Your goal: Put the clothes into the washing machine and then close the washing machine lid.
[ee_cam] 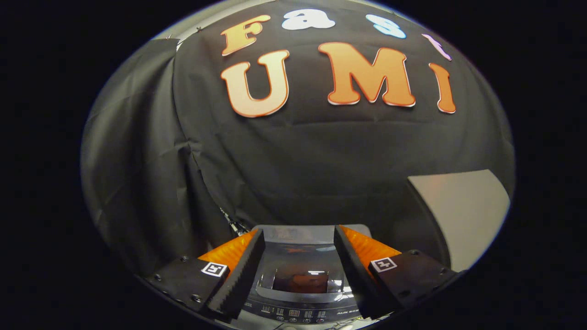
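Observation:
A small grey washing machine [300, 266] stands below and just ahead of my fingers, seen from above. Its glossy lid [298, 254] lies flat over the top. Something reddish shows through the lid's dark window [300, 280], too dim to name. The control panel [298, 314] runs along the near edge, closest to me. My gripper [298, 230] hovers over the machine, open, with a wide gap and nothing held between the fingers [243, 275]. The machine's top shows through that gap.
Black cloth wall hangs close behind the machine and folds round on the left [151, 183]. A pale flat surface [458, 215] stands to the right of the machine, beyond the right finger.

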